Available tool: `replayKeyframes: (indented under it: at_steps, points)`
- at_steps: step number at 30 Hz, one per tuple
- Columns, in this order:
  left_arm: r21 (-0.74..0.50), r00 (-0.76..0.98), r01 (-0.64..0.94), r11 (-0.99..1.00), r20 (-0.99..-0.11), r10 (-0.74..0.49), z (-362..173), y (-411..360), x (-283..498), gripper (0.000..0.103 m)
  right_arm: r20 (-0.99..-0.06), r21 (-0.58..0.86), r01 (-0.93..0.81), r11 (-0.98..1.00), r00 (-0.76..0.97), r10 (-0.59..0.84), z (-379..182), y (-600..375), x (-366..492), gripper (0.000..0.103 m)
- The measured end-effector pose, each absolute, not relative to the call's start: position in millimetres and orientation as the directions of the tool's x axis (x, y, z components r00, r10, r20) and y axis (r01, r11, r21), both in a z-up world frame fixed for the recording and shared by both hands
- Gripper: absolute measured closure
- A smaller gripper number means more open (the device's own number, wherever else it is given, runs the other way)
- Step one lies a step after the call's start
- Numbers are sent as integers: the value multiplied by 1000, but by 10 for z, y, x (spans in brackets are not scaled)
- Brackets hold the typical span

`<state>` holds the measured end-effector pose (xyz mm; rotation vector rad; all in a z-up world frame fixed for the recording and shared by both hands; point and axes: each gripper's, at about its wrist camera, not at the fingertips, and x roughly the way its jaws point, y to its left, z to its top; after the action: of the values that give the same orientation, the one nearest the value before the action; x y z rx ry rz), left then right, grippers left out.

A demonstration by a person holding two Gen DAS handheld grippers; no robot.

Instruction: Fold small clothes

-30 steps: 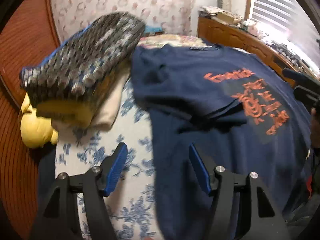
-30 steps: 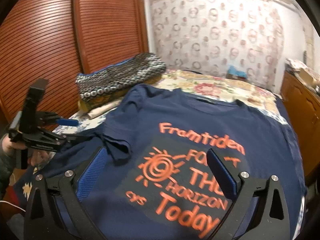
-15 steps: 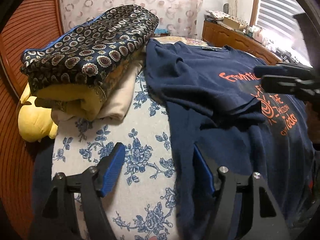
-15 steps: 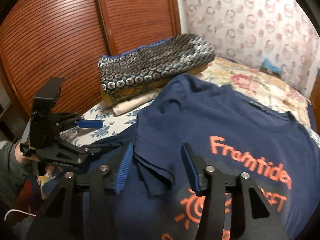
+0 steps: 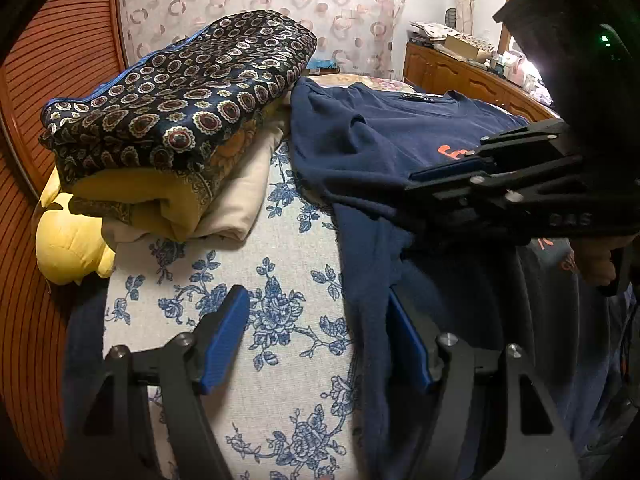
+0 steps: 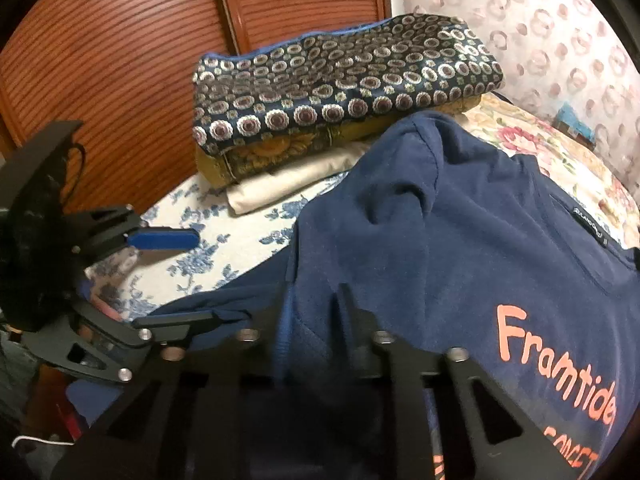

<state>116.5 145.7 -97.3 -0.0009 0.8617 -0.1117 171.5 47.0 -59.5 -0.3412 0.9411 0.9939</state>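
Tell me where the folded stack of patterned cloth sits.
In both wrist views the folded stack sits on the floral bedsheet, left of the navy T-shirt, before the wooden slatted doors.

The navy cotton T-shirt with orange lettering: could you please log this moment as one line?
right gripper: closed on navy cotton T-shirt sleeve fold, jaws just closing | left gripper: open over shirt's edge | fold: not yet made

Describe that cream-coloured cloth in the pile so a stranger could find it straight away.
Start at the bed with the blue-flowered sheet and look to the pile of folded cloth by the wooden doors, left of the navy T-shirt. The cream cloth is the bottom layer. Unlike the patterned dark fabric and yellow piece above it, it is plain and pale.
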Motion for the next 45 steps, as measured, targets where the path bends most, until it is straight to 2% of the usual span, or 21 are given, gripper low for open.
replayKeyframes:
  at_steps: [1,7,14,15,16,17,25,30,32,34,36,39,41,45]
  points:
    - [-47,646,98,994,-757,-99,-972,1460,1167,34,-800,155,-825,543,218,560,-593,461,1733,93]
    - [-47,646,98,994,-757,-99,-974,1461,1164,34,-707,216,-756,618,316,633,-312,107,1891,97]
    - [-58,648,99,993,-754,-108,-975,1467,1160,34,-766,142,-542,828,470,439,-396,-498,2379,96]
    - [-59,648,99,993,-754,-109,-975,1469,1166,34,-776,119,-526,842,480,409,-428,-540,2426,90]
    - [-59,649,99,993,-753,-109,-975,1468,1167,34,-777,97,-521,848,493,392,-434,-557,2443,77]
    - [-59,649,99,993,-753,-109,-976,1470,1165,34,-772,79,-519,851,509,382,-425,-582,2448,72]
    - [-56,649,96,994,-753,-105,-981,1474,1159,34,-704,113,-693,712,449,550,-248,-251,2190,53]
    - [-56,650,94,994,-753,-104,-984,1481,1160,34,-780,-12,-686,727,461,423,-486,111,2261,53]
    - [-50,650,94,994,-754,-100,-986,1477,1163,34,-795,-35,-678,734,464,391,-565,104,2366,66]
    - [-50,650,94,994,-753,-99,-987,1479,1162,34,-799,-16,-676,737,452,397,-587,-64,2498,87]
    - [-52,650,94,994,-753,-100,-989,1481,1162,34,-802,29,-662,749,432,413,-588,-257,2594,97]
    - [-51,650,93,994,-753,-100,-989,1477,1158,34,-787,94,-579,810,454,417,-506,-637,2758,97]
    - [-51,651,92,994,-753,-99,-988,1480,1160,34,-792,54,-528,848,494,358,-490,-807,2826,96]
    - [-49,650,93,994,-753,-98,-991,1473,1157,34,-776,101,-522,847,492,396,-426,-945,2816,80]
